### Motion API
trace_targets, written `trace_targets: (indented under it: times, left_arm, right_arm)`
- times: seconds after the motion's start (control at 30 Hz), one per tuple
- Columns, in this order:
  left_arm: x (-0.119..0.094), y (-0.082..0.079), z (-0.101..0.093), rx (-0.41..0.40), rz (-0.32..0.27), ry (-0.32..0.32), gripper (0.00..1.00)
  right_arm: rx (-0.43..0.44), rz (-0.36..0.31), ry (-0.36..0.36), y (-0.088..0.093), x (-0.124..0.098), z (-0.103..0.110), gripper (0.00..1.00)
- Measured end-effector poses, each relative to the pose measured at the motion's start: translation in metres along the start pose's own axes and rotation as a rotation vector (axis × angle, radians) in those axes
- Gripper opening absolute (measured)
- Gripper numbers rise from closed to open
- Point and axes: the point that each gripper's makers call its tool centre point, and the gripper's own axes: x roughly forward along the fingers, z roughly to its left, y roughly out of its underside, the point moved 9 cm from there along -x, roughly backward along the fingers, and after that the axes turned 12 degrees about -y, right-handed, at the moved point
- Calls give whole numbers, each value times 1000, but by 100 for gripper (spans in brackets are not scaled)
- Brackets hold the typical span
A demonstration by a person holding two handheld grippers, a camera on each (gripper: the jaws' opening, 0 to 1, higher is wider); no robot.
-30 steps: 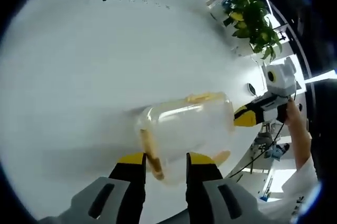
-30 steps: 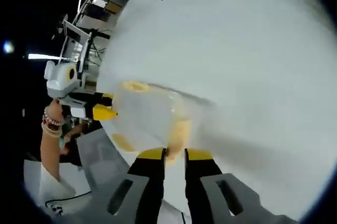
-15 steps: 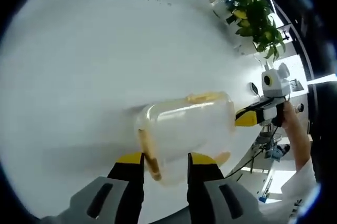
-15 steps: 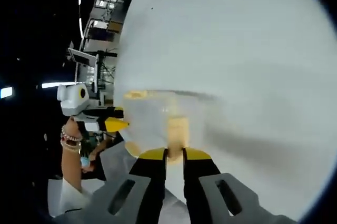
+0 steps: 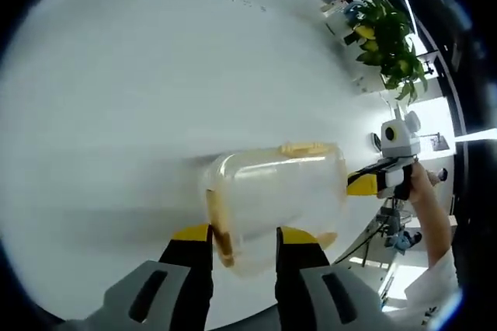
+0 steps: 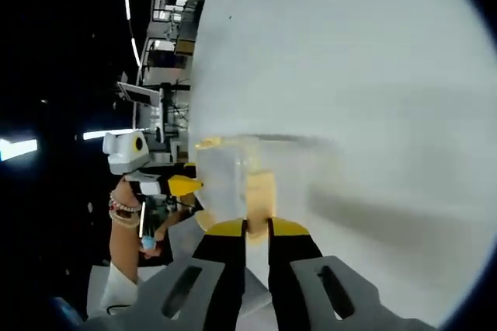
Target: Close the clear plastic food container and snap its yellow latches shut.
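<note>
No brand, label or writing is legible on anything in either view.

In the left gripper view, the left gripper (image 5: 243, 236) has its yellow-tipped jaws held moderately apart, straddling the near end of the clear plastic food container (image 5: 276, 195), which lies lid-on upon the white table (image 5: 155, 90). One yellow latch (image 5: 219, 226) sits just inside the left jaw; another yellow latch (image 5: 304, 148) lies on the far edge. Whether the jaws press the container cannot be told. Beyond its right end the right gripper (image 5: 366, 183) touches or nearly touches the container, held by a hand (image 5: 419, 183), with a potted plant (image 5: 388, 36) behind.

In the right gripper view, the right gripper (image 6: 256, 228) has its jaws nearly together, with a yellow latch (image 6: 260, 195) directly ahead of the tips; contact is unclear. The container (image 6: 256, 179) is blurred here. At its left end the left gripper (image 6: 182, 185) appears, held by a hand (image 6: 128, 199) wearing bracelets.
</note>
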Motion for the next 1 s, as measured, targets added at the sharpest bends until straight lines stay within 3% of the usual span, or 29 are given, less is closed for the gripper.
trace_targets:
  times: [0.17,0.2,0.3,0.33,0.4,0.53,0.63,0.7,0.8,1.0]
  left_arm:
    - [-1,2,-1,47,-21,4,25]
    - [-1,2,-1,58,-33,4,25]
    - [-3,3,-1,164,-114,-3,26]
    - [-7,4,0,219,-126,-34,26]
    - [-17,4,4,289,-139,-95,25]
    - [-37,2,-1,352,-307,-67,19]
    - [-43,5,-14,356,-363,43,0]
    - [-39,7,-26,328,-404,116,0]
    - [-21,15,-41,325,-386,159,0]
    - [5,18,-50,462,-433,73,0]
  right_arm:
    - [-114,19,90,-2,1,9,7]
    - [-175,28,116,2,2,13,7]
    - [-206,22,161,8,6,20,7]
    - [-201,23,174,10,7,20,10]
    - [-232,92,229,14,5,20,13]
    - [-332,131,255,11,4,42,5]
    - [-423,138,268,4,6,61,2]
    - [-523,138,244,0,16,77,0]
    - [-587,153,202,-3,39,91,0]
    - [-682,239,227,-9,74,93,0]
